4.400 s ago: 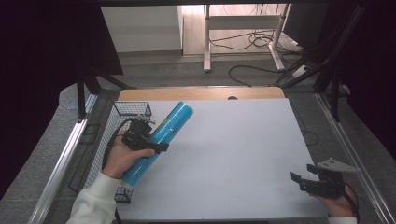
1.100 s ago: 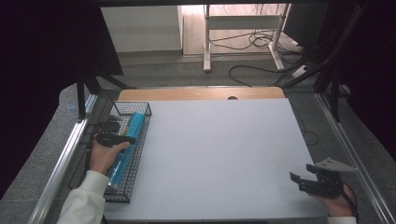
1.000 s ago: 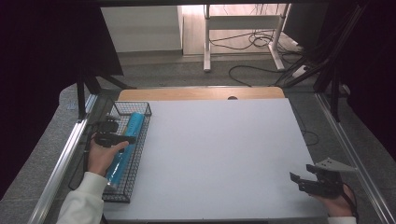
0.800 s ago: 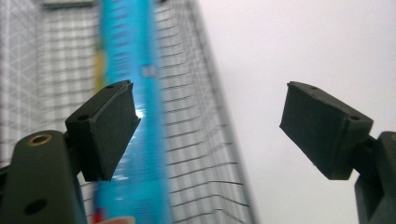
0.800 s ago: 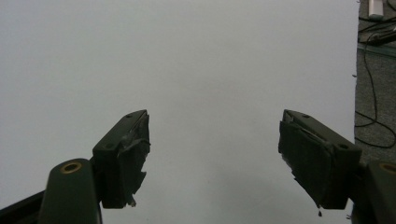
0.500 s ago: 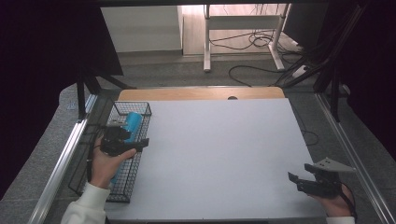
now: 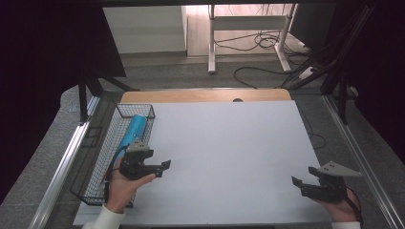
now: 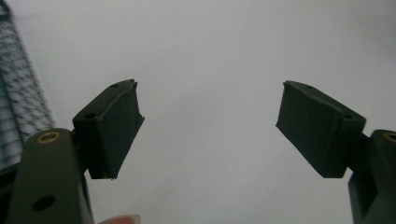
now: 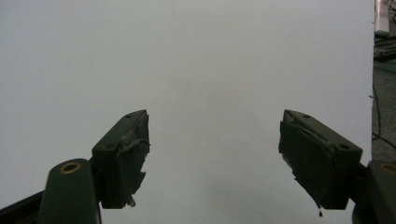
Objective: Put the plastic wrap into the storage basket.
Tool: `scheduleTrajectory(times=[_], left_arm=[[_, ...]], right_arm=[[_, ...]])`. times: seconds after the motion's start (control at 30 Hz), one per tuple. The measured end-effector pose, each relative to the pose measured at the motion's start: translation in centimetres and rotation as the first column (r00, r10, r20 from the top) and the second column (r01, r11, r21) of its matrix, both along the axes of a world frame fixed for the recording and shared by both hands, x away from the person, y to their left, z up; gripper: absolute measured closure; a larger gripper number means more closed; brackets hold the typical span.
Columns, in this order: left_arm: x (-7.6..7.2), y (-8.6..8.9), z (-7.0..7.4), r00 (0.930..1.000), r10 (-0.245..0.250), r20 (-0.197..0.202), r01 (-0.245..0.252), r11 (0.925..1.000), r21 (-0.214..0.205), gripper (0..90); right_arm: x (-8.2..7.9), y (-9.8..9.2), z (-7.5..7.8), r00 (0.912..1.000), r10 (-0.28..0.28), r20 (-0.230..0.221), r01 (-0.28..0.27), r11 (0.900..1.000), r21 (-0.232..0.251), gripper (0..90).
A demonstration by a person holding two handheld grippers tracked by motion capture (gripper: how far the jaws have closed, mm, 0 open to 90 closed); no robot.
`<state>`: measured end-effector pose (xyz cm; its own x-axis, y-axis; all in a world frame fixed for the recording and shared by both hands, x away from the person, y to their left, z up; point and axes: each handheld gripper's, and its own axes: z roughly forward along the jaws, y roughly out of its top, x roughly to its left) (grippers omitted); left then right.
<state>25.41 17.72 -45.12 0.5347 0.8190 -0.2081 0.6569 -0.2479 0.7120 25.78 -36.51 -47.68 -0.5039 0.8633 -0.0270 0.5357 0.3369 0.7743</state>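
Note:
A blue cylinder (image 7: pixel 132 130) lies lengthwise inside a black wire basket (image 7: pixel 98 162) at the table's left edge. My left gripper (image 7: pixel 161 168) is just right of the basket, over the white table top, apart from the cylinder. In the left gripper view its jaws stand wide apart with nothing between them (image 8: pixel 208 126), and the basket mesh (image 8: pixel 18 98) shows at the left edge. My right gripper (image 7: pixel 300 185) rests near the front right corner of the table. Its jaws are also spread wide and empty (image 9: pixel 212 154) over bare white surface.
The white table top (image 7: pixel 229 152) has a wooden strip (image 7: pixel 205 96) along its far edge. Metal rails (image 7: pixel 64 162) run along both sides. Cables (image 7: pixel 267 71) and desk legs stand on the floor beyond the table.
My left gripper carried the blue cylinder from the table into the basket, let go of it, and has now drawn back to the right over the table. The right gripper has stayed put.

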Motion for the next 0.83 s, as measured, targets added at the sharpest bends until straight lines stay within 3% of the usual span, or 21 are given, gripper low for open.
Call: scheduleTrajectory(times=[0.17, 0.37, 0.67, 0.83], left_arm=[[-1.5, -1.4, -1.5, 0.9986, -0.049, -0.021, 0.050, 0.9987, 0.015, 21.3], [-1.5, -2.1, -2.2, 0.9981, -0.056, -0.027, 0.057, 0.9978, 0.035, 21.7], [-1.5, -1.5, -1.9, 0.9987, -0.049, -0.017, 0.049, 0.9986, 0.019, 21.7], [-1.4, -1.5, -2.1, 0.9983, -0.055, -0.022, 0.055, 0.9980, 0.031, 21.6]], right_arm=[[-0.1, 0.7, 0.0, 0.9997, 0.024, 0.008, -0.024, 0.9997, -0.001, 24.7], [-0.1, 1.2, -0.1, 0.9988, 0.050, 0.003, -0.050, 0.9988, 0.004, 24.6], [-0.2, 1.9, -0.3, 0.9972, 0.074, 0.008, -0.074, 0.9972, 0.008, 24.5], [-0.3, 2.3, -0.4, 0.9961, 0.088, 0.008, -0.088, 0.9961, 0.002, 24.4]])
